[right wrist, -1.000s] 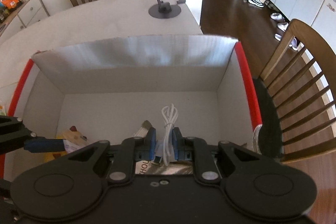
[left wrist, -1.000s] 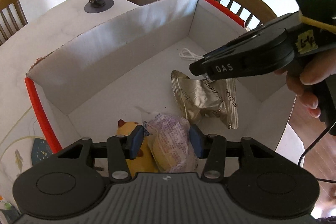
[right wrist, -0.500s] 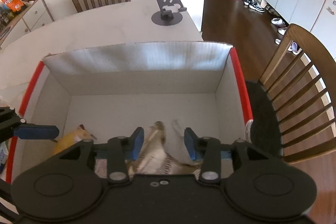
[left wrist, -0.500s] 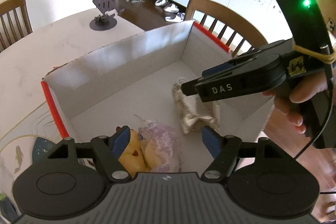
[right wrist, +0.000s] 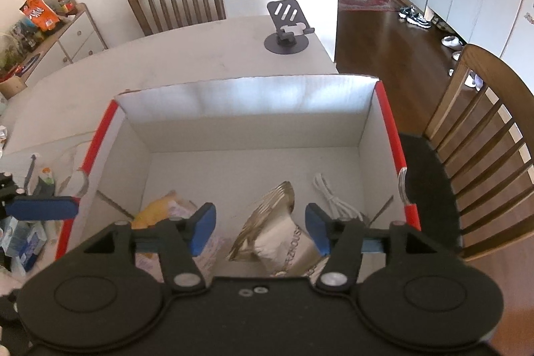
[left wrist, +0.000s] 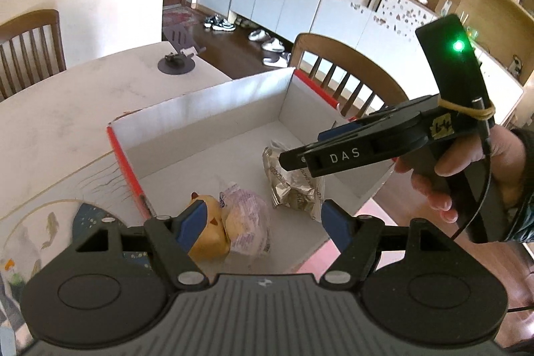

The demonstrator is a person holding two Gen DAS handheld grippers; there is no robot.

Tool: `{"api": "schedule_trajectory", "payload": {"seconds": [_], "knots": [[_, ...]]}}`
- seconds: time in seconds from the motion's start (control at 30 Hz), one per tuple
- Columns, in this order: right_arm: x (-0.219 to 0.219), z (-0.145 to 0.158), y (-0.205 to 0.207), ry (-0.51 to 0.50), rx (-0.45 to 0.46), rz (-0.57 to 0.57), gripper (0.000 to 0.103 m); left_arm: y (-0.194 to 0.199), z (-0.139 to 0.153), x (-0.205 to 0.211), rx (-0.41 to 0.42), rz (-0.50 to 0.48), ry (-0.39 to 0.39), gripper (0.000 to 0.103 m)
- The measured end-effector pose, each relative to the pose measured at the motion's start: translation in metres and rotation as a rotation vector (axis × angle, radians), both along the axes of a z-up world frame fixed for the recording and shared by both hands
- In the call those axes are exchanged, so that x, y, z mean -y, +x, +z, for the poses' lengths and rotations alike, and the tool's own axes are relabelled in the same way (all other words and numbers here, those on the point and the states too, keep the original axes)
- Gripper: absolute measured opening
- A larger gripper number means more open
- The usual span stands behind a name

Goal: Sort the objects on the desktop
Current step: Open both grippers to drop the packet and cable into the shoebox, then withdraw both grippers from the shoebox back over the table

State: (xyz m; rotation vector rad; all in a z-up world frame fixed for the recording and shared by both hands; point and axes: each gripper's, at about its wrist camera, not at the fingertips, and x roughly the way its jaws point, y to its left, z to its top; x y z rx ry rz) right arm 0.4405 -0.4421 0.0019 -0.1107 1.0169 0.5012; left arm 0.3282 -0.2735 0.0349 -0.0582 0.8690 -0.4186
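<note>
Left wrist view, then right: both tongs just dropped their stuff in the box and are pulling up.

Left wrist view: the left tongs are spread with nothing between them now; a second ago they were nearly pinched on the clear bag of snacks, which now lies on the box floor against the yellow duck toy, with the gold foil packet beside it. The box looks further below than before, so that hand has lifted. Right wrist view: the right tongs were clamped on the white cable; now their jaws are opening, empty, and the cable lies loose on the box floor right of the foil packet. I'd say that's two more items sorted, with more clutter waiting on the desk left of the box.
</note>
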Motion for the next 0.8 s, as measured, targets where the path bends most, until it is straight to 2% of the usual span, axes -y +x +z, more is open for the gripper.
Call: {"api": "schedule_trajectory", "payload": {"seconds": [0.1, 0.43, 0.8], "knots": [[-0.001, 0.005, -0.007, 0.009, 0.012, 0.003, 0.064, -0.011, 0.006, -0.008, 0.02, 0.028, -0.003, 0.081], [-0.013, 0.031, -0.042, 0.061, 0.055, 0.009, 0.073, -0.045, 0.019, -0.049, 0.068, 0.086, -0.045, 0.082], [-0.056, 0.045, -0.089, 0.087, 0.072, 0.01, 0.077, -0.084, 0.024, -0.114, 0.082, 0.115, -0.064, 0.083]]}}
